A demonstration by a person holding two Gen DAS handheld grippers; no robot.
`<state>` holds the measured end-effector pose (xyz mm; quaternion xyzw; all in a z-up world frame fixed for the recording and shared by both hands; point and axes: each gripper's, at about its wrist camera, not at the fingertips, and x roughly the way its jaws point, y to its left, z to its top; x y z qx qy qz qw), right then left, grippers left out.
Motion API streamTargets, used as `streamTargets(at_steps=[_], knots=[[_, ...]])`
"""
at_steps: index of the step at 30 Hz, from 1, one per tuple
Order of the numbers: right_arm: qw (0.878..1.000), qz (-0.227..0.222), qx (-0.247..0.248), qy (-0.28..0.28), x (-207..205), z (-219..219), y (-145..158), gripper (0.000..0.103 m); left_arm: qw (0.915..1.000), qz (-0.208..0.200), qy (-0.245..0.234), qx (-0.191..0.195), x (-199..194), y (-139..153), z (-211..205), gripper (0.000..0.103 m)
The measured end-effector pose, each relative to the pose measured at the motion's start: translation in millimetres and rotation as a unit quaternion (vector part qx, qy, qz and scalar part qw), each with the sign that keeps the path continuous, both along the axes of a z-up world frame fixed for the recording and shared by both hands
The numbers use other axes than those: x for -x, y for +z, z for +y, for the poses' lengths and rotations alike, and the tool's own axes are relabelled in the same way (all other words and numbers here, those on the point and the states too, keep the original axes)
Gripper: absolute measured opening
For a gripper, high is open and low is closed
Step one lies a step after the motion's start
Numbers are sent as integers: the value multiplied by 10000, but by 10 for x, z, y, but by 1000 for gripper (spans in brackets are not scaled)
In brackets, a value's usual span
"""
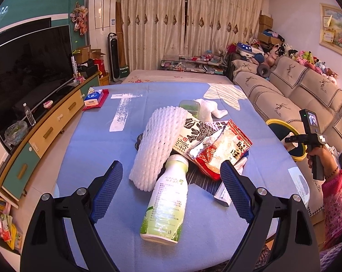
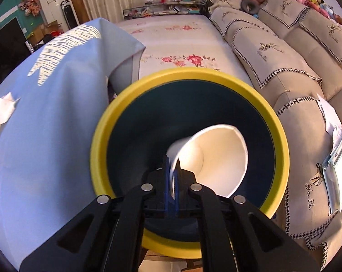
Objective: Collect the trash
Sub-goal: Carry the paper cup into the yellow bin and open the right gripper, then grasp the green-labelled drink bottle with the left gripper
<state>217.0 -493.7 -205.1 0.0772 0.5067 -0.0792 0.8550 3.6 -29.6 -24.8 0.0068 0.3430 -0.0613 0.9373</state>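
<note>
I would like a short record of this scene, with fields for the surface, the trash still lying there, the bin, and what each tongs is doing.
surface: table under a light blue cloth
trash on table: white-and-green plastic bottle lying on its side; white foam fruit net; red torn snack wrapper; crumpled white tissue
bin: round dark bin with a yellow rim, beside the table
left tongs: open, bottle between the pads, not touching
right tongs: shut on the wall of a white paper cup, over the bin's mouth
</note>
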Motion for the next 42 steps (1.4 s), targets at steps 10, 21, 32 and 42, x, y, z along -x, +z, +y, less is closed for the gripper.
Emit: streamTargets(at_steps=[10,21,32,42], knots=[[9996,-159,218,35,214,63,85,7,9996,262,-121,30,-74,-142,-56,87],[9993,-353,65,70,357,72,204,9,9959,848,-266,-158,-257,-472,-133,85],[9987,-460,-20,216,424,220,257,17,9914,1278,-197,-211,-292,-674,-76,73],[9988,-384,-60,291,418,295,207,18,9838,1791,3,-81,-481,-943,-32,62]])
